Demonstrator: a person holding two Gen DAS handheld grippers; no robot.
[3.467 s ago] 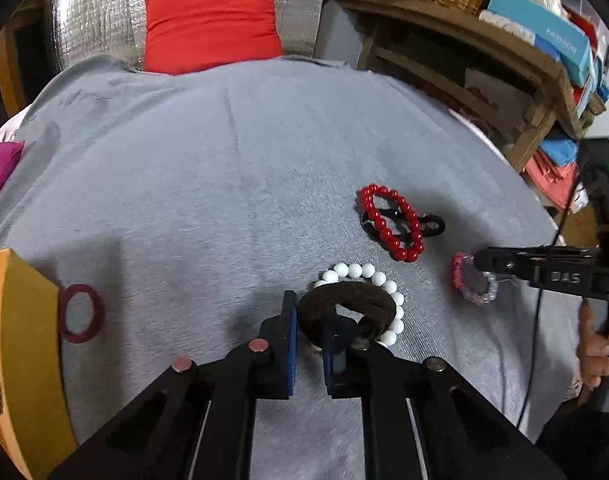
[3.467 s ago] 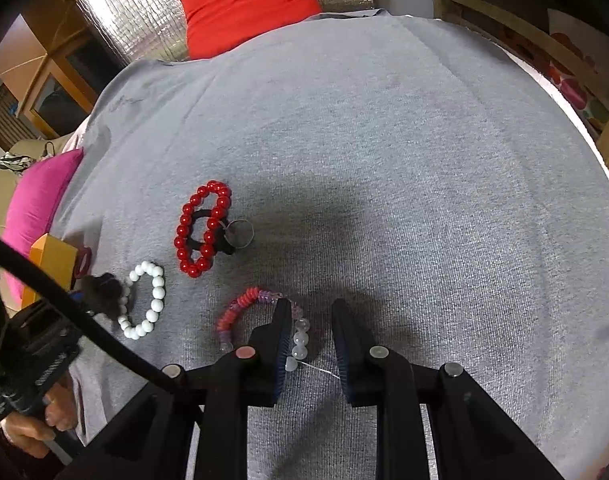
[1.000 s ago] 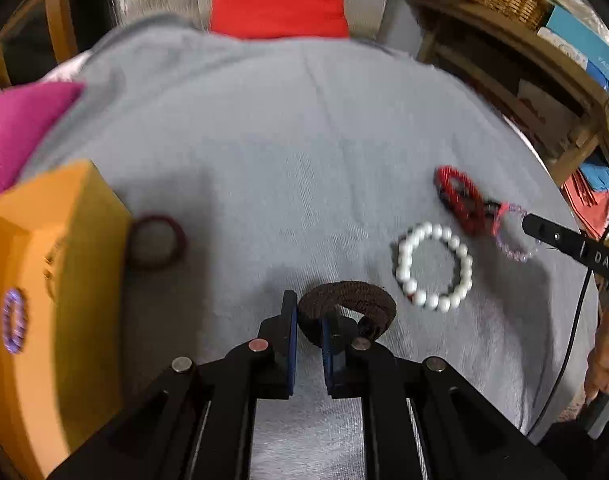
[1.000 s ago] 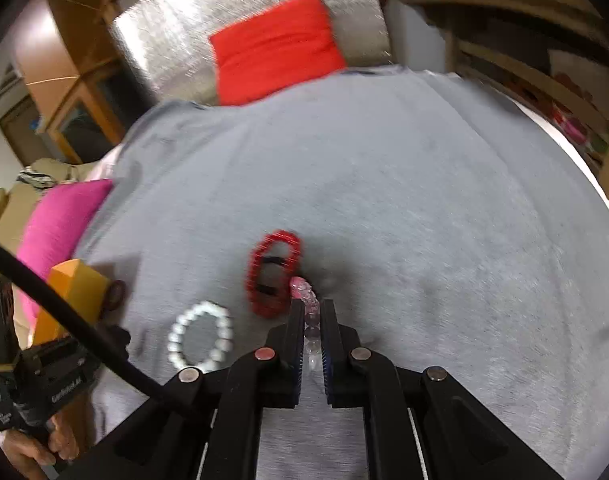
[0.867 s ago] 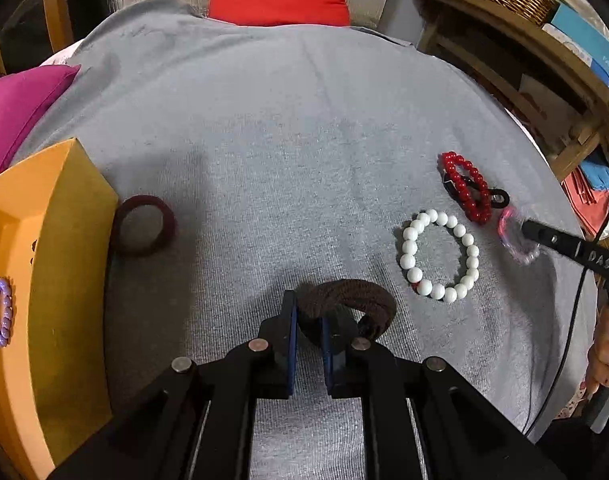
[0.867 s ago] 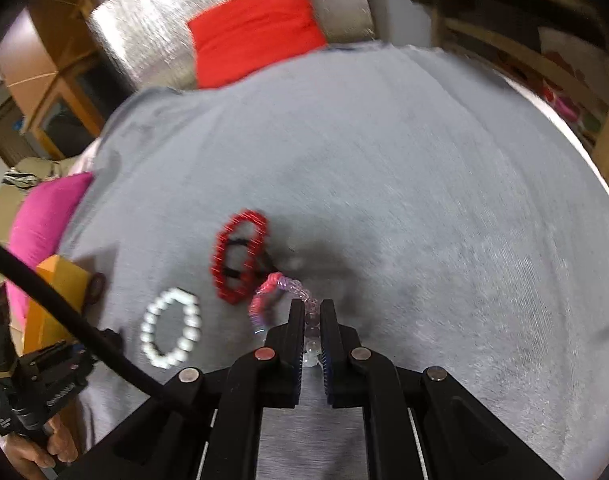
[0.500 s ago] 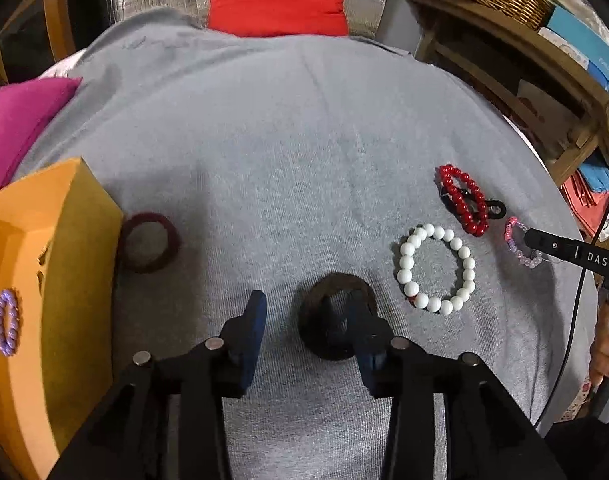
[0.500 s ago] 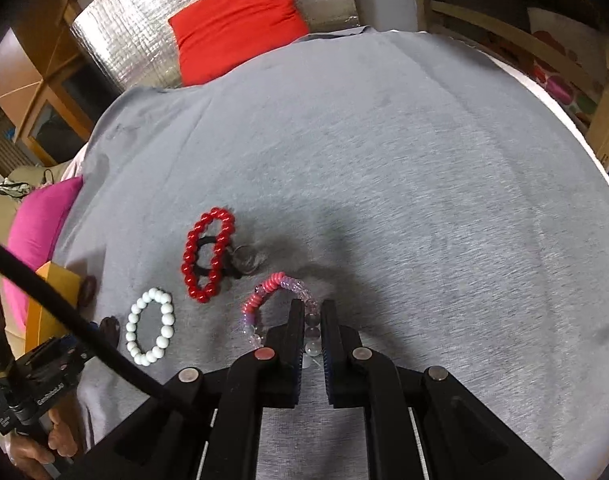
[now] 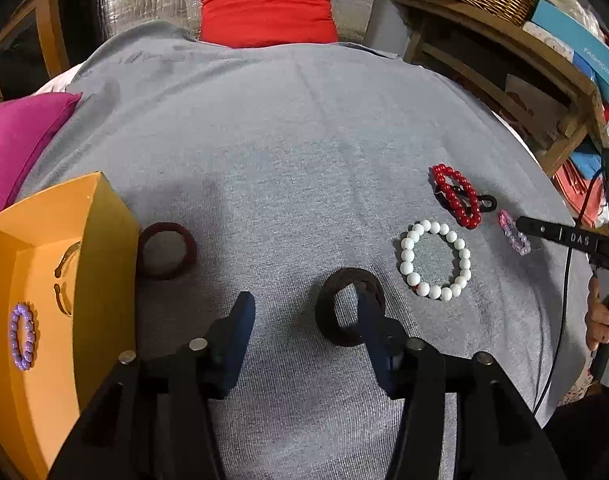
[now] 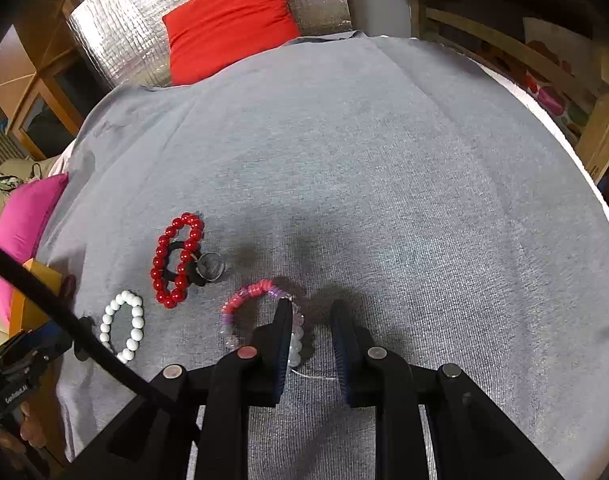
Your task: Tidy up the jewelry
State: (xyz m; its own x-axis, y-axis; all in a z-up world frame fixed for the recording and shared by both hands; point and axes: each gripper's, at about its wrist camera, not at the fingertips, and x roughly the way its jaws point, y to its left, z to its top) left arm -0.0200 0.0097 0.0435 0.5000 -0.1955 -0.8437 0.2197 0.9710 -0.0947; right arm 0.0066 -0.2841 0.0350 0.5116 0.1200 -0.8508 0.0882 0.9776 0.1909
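My left gripper is open over the grey cloth. A dark brown ring band lies flat under its right finger. A maroon band lies beside the orange box, which holds a purple bead bracelet. A white bead bracelet and a red bead bracelet over a black hair tie lie to the right. My right gripper is open. A pink and clear bead bracelet lies on the cloth around its left finger.
A magenta cushion lies at the left edge, a red cushion at the far end. A wooden shelf with a basket and boxes stands to the right. A small grey ring lies by the red bracelet.
My left gripper let go of the brown band, which now lies flat, and has opened wider. My right gripper has just opened and released the pink bracelet onto the cloth.
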